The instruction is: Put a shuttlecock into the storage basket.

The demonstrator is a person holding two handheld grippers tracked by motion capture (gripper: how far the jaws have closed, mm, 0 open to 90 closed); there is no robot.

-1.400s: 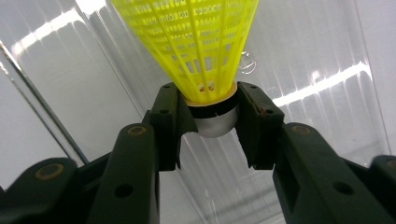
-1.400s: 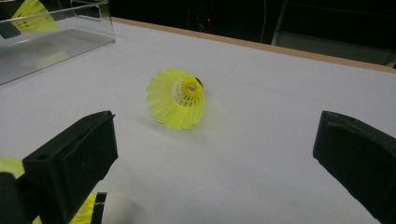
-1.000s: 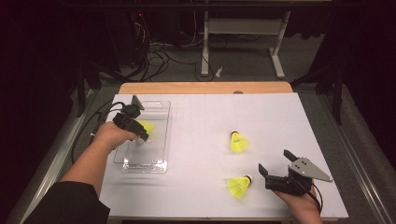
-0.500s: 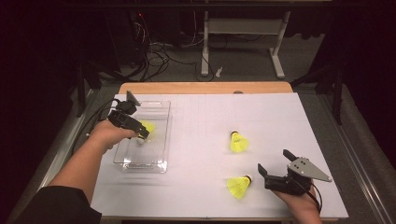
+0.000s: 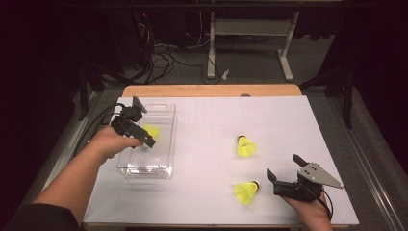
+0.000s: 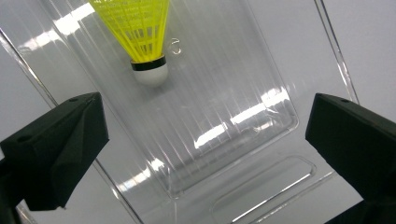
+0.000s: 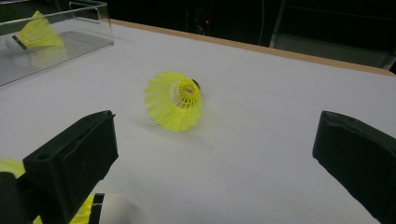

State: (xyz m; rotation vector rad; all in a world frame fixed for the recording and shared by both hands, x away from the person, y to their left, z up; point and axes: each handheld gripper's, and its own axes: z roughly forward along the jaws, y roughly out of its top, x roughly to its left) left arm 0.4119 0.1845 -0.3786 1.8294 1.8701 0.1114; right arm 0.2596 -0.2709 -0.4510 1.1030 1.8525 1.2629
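A yellow shuttlecock [image 5: 152, 130] lies in the clear plastic box [image 5: 144, 169] at the table's left. My left gripper [image 5: 144, 139] hovers over that box; its jaws have just been opening and stand wide, with nothing between them. In the left gripper view the shuttlecock [image 6: 140, 37] lies cork-down ahead of the gripper [image 6: 205, 112], on the box floor [image 6: 233, 140]. Two more yellow shuttlecocks [image 5: 246, 146] [image 5: 245, 191] lie on the white table. My right gripper [image 5: 284, 166] rests open right of the nearer one. In the right gripper view, the farther shuttlecock [image 7: 175, 100] lies ahead and the nearer one's cork [image 7: 116, 210] at bottom left.
The white table top [image 5: 207, 120] has a wooden far edge [image 5: 211, 90]. Beyond it are dark floor, cables and a desk frame [image 5: 250, 33]. In the right gripper view the box [image 7: 70, 44] stands at far left.
The left gripper has lifted slightly over the box and its jaws have spread; the shuttlecock lies free on the box floor. The right gripper and the two table shuttlecocks have not moved.
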